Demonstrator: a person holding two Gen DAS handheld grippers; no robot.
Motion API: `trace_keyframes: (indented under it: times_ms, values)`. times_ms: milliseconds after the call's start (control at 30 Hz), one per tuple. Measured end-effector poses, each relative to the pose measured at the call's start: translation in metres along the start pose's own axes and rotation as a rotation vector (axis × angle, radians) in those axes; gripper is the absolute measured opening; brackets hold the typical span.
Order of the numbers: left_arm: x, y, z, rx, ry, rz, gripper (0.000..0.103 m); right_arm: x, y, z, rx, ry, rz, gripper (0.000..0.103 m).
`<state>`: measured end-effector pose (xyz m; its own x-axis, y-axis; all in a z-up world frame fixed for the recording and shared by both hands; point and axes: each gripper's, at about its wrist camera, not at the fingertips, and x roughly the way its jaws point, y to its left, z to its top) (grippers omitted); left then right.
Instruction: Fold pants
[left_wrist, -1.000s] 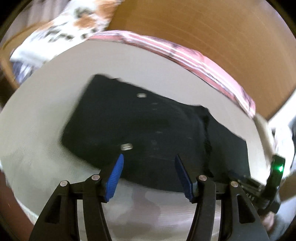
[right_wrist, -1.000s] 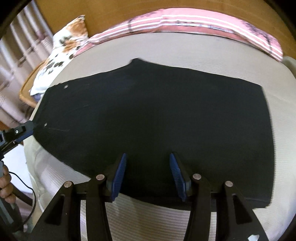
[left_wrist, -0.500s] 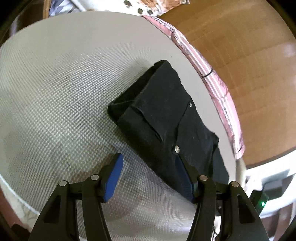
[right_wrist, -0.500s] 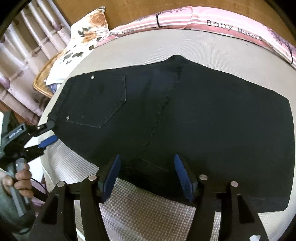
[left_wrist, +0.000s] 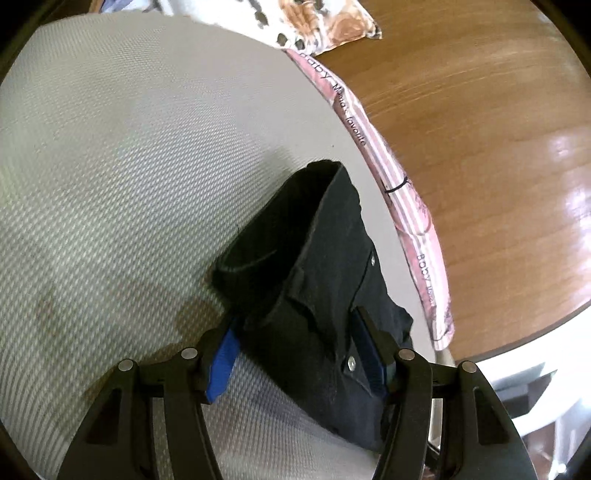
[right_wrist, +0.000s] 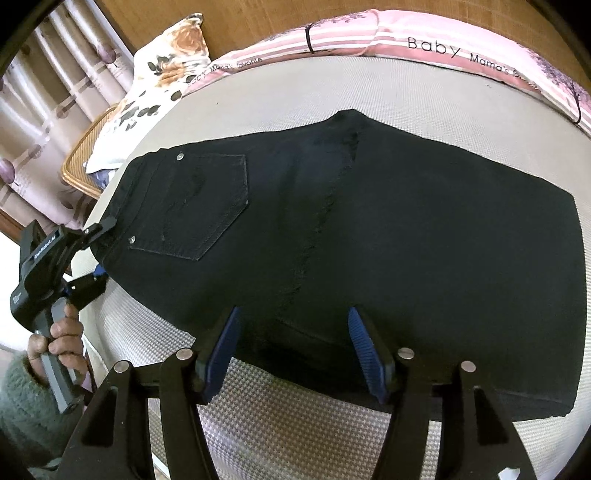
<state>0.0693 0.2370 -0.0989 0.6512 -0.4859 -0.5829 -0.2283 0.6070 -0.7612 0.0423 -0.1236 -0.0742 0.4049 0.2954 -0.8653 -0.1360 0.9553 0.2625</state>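
Black pants (right_wrist: 406, 240) lie flat across a grey woven mat (right_wrist: 295, 424), back pocket up, waistband toward the left. My left gripper (right_wrist: 103, 247) is at that waistband end, held by a person's hand (right_wrist: 59, 339). In the left wrist view the left gripper (left_wrist: 295, 325) is open and straddles the waistband of the pants (left_wrist: 325, 258), one finger on each side, pads not pressing. My right gripper (right_wrist: 293, 314) is open over the near edge of the pants around the middle seam, fabric lying between its fingers.
A pink striped cushion (right_wrist: 406, 33) runs along the mat's far edge against a wooden headboard (left_wrist: 480, 129). A floral pillow (right_wrist: 162, 85) rests on a wicker seat (right_wrist: 81, 158) at the far left, with curtains (right_wrist: 44, 92) behind. Bare mat (left_wrist: 129, 166) spreads left of the waistband.
My left gripper has rolled and dropped toward the waistband end, which now sits between its fingers. My right gripper's jaws have widened a little and it has shifted slightly over the near edge.
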Motion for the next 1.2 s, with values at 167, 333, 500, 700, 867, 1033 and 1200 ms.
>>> trace_keyframes:
  times_ms: [167, 333, 500, 700, 867, 1033, 1200]
  values:
    - [0.006, -0.006, 0.004, 0.051, -0.026, 0.015, 0.062, 0.001, 0.003, 0.000, -0.006, 0.001, -0.001, 0.058]
    - [0.009, -0.006, 0.009, 0.034, -0.034, 0.020, 0.062, -0.004, 0.001, -0.001, 0.010, -0.014, 0.001, 0.058]
    - [0.015, -0.014, 0.012, 0.046, -0.033, 0.112, 0.042, -0.013, -0.004, -0.001, 0.033, -0.043, 0.003, 0.058]
    - [0.014, -0.035, 0.010, 0.142, -0.030, 0.212, 0.026, -0.026, -0.016, -0.001, 0.075, -0.076, 0.011, 0.058]
    - [0.007, -0.081, 0.005, 0.280, -0.051, 0.234, 0.023, -0.039, -0.032, -0.001, 0.124, -0.112, 0.019, 0.058]
    - [0.001, -0.140, -0.001, 0.380, -0.044, 0.141, 0.023, -0.059, -0.053, -0.002, 0.183, -0.160, 0.017, 0.058]
    - [0.013, -0.212, -0.020, 0.499, 0.009, 0.027, 0.023, -0.085, -0.086, -0.005, 0.253, -0.229, 0.004, 0.058]
